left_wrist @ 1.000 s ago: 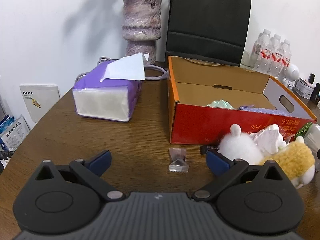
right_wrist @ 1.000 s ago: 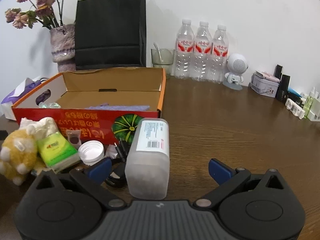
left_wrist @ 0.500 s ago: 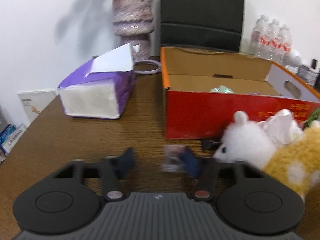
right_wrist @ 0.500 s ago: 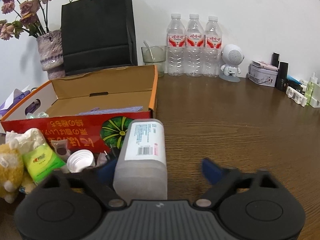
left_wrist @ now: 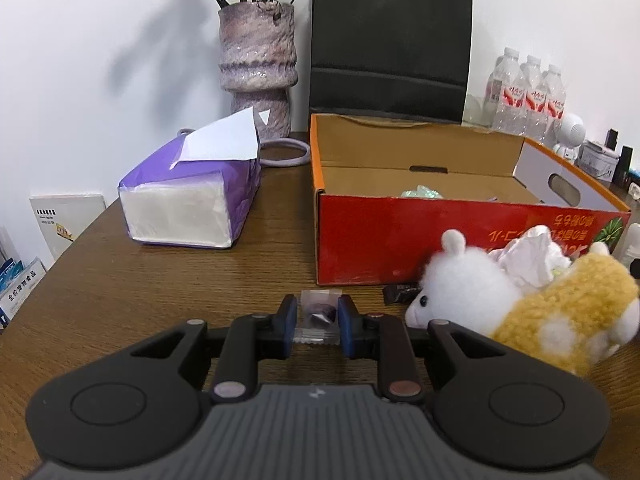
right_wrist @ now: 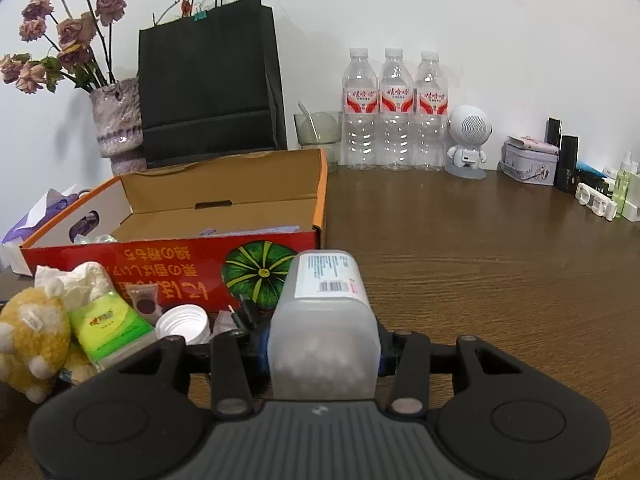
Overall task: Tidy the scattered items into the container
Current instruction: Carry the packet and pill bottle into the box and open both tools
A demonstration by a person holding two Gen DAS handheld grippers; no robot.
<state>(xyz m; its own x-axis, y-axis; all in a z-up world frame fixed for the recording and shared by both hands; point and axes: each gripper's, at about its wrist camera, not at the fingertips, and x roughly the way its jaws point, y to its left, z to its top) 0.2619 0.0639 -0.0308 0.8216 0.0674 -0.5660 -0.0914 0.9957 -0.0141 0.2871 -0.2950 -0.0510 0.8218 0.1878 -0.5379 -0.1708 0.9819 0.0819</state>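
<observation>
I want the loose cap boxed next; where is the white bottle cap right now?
In the right wrist view, the white bottle cap lies on the table at lower left, between the green tissue pack and the frosted plastic bottle, before the red box.

Three water bottles (right_wrist: 396, 112) stand in a row at the bench's far edge. One cardboard box (right_wrist: 224, 216), one black paper bag (right_wrist: 208, 88), one vase (right_wrist: 118, 124) and one tissue pack (left_wrist: 192, 200). One plush toy (left_wrist: 520, 304), one green packet (right_wrist: 110, 326), one white cap (right_wrist: 182, 326), one translucent jar (right_wrist: 324, 320). One small clear sachet (left_wrist: 318, 314). One robot-shaped speaker (right_wrist: 468, 140), one tin (right_wrist: 530, 160), one glass cup (right_wrist: 318, 128).
</observation>
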